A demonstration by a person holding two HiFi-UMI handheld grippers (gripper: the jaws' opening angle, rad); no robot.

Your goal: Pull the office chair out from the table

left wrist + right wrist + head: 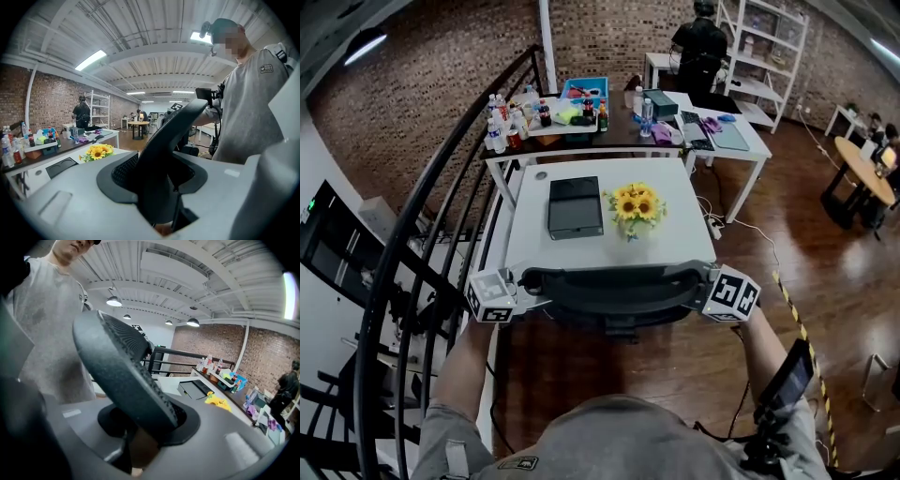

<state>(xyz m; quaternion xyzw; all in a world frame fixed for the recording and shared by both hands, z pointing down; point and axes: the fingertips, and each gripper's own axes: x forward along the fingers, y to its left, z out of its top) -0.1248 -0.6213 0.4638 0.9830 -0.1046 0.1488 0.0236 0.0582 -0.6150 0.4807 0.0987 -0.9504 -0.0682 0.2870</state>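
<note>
The office chair (614, 292) stands in the lower middle of the head view. Its dark mesh backrest runs across the frame, close against the near edge of the white tabletop (581, 248). The left tongs (523, 287) clamp the left end of the backrest's top rim, and the right tongs (701, 289) clamp its right end. In each gripper view the rim fills the narrow gap between the jaws, which press on it from both sides. A forearm reaches up from the bottom of the frame to each gripper.

On the tabletop a flat black box (575, 206) lies left of centre, with a bunch of sunflowers (636, 204) just to its right. Farther up the frame, bottles (502, 127) crowd a second tabletop. A person (700, 47) stands at the upper right. A black railing (412, 244) curves down the left side.
</note>
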